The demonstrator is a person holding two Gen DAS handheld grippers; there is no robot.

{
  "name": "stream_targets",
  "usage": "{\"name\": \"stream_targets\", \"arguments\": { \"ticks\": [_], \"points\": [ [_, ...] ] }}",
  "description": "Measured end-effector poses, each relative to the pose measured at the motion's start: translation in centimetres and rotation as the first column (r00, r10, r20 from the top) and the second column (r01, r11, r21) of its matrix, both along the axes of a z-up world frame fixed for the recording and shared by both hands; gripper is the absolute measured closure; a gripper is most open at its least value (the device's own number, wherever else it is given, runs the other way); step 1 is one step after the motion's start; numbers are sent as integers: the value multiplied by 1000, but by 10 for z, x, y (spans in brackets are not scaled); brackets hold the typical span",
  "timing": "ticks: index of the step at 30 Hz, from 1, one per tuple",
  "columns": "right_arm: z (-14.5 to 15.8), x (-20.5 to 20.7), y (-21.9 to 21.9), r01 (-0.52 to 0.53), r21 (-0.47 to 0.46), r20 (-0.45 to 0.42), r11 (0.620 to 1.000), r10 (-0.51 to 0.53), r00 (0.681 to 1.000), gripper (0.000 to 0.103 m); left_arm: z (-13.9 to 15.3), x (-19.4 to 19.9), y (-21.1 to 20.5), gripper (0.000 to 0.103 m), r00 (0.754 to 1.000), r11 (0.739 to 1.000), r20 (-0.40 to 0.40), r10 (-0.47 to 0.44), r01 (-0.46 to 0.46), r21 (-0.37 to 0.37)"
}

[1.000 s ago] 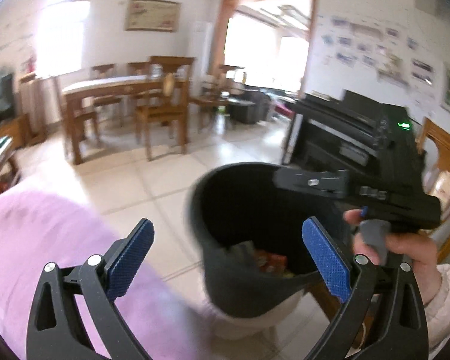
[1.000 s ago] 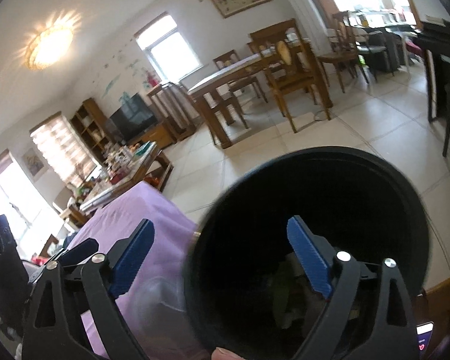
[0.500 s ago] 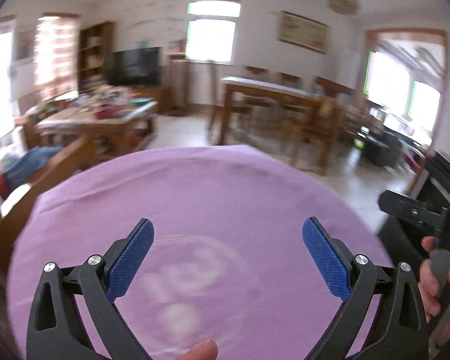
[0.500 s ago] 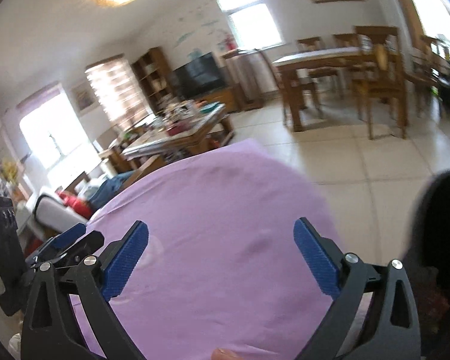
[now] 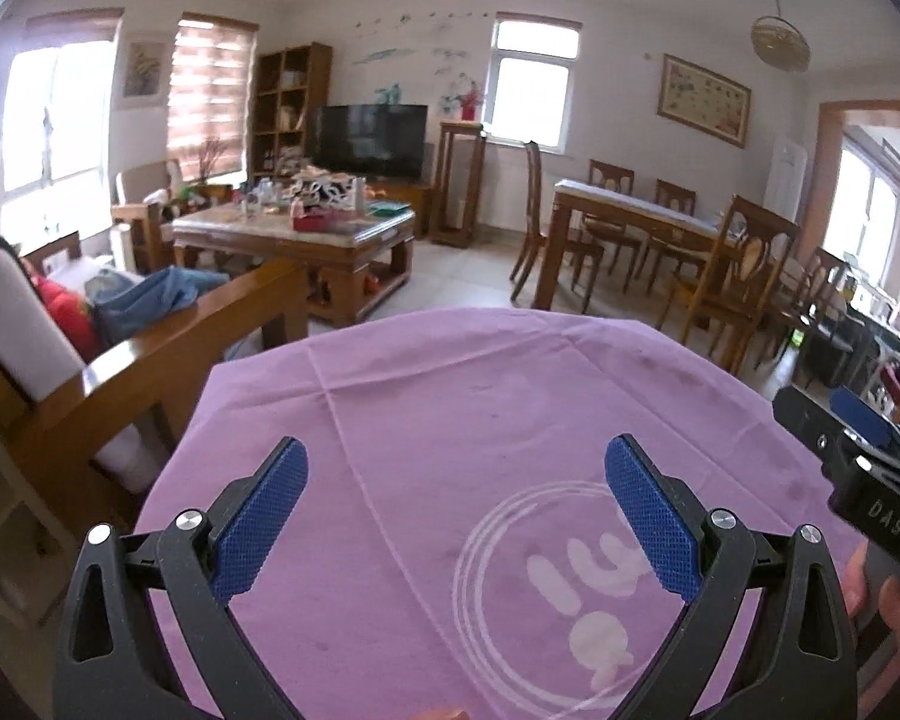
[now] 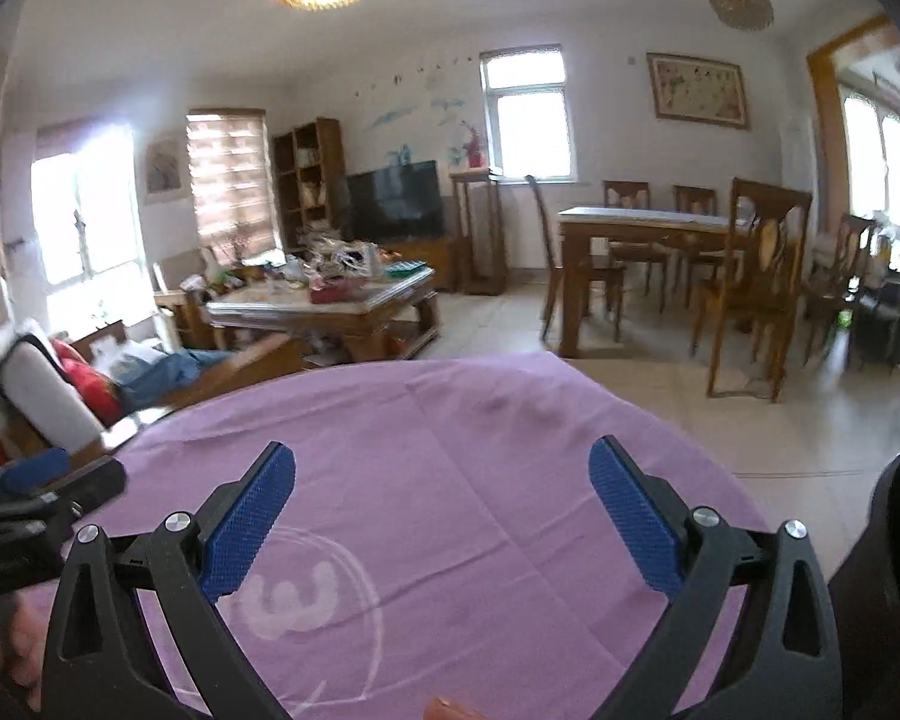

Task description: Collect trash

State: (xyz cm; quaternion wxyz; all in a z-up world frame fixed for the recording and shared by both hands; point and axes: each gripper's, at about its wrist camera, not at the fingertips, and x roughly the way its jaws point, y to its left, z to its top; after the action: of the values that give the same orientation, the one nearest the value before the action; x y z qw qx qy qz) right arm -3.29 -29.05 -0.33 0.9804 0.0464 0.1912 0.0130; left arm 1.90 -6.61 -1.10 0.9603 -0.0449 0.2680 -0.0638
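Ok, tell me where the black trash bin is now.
The black trash bin sits at the right wrist view's right edge, beside the purple tablecloth, on the floor side.

**Both grippers over the purple cloth**

The right gripper [image 6: 441,510] hangs over the purple tablecloth [image 6: 450,480], its blue pads [image 6: 633,516] spread wide with nothing between them; the white ring logo [image 6: 312,594] lies toward the cloth's near left edge; the left gripper [image 6: 36,498] pokes in at that left edge; a black bin [image 6: 888,570] stands off the right edge, on the tiled floor [image 6: 810,432].
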Motion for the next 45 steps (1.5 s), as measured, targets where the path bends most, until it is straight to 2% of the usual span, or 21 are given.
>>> {"name": "stream_targets", "arguments": {
  "ticks": [9, 30, 45],
  "points": [
    [6, 3, -6, 42, 63, 16, 997, -43, 999, 5, -11, 13, -11, 5, 998, 1000, -53, 23, -23, -5],
    [2, 5, -10, 59, 75, 33, 995, -61, 998, 5, -11, 7, -9, 5, 999, 999, -9, 44, -44, 12],
    [2, 6, -10, 57, 70, 33, 996, -59, 998, 5, -11, 7, -9, 5, 999, 999, -8, 46, -46, 10]
  ]
}}
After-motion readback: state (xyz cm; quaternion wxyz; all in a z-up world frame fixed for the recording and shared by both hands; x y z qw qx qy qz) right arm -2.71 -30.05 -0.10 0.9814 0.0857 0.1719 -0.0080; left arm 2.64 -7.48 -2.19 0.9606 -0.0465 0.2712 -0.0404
